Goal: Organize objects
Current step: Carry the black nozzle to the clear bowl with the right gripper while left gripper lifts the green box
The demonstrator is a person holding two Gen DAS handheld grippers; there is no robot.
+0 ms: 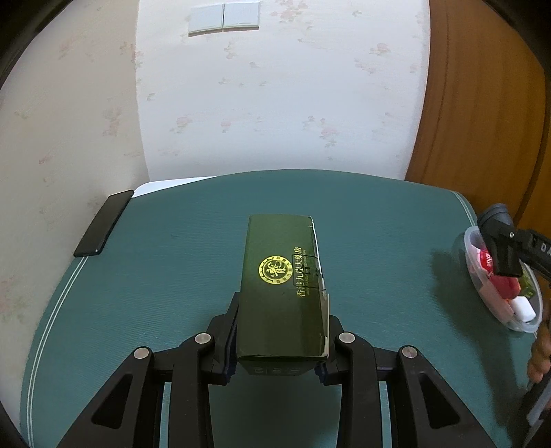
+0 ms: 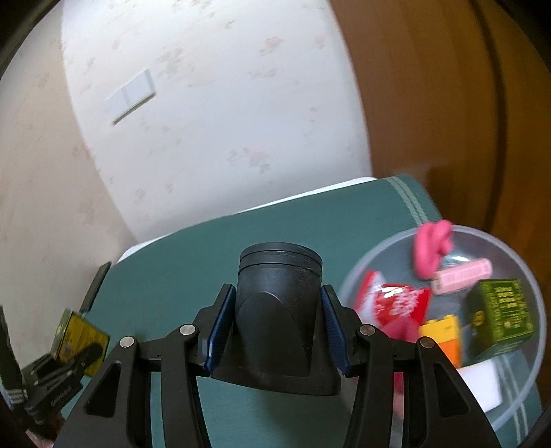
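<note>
Left wrist view
- Grippers: two; the left gripper (image 1: pixel 280 331) clamps one dark green box (image 1: pixel 282 289) by its near end, the rest jutting forward above the middle of the table (image 1: pixel 172 275).
- Right gripper (image 1: pixel 504 256): seen at the right edge, over the bowl, carrying a dark object.
- Containers: one clear plastic bowl (image 1: pixel 530 325) at the table's right edge, holding red packets and a white block.
- Phone: one black phone (image 1: pixel 103 224) lying at the left edge.
- Surface and room: teal cloth with white stripes; floral wallpaper (image 1: pixel 275 103); a double wall switch (image 1: pixel 224 19); a wooden door (image 1: pixel 475 120).

Right wrist view
- Right gripper (image 2: pixel 279 327): closed on one black cylindrical part (image 2: pixel 279 310).
- Bowl (image 2: pixel 378 262) contents, blurred: one pink toy (image 2: pixel 430 248), one pink bar (image 2: pixel 461 275), one red packet (image 2: pixel 396 303), one small green box (image 2: pixel 502 317), one yellow-orange block (image 2: pixel 444 337), one white block (image 2: pixel 482 382).
- Left gripper (image 2: pixel 79 362): at the lower left, holding the green box.
</note>
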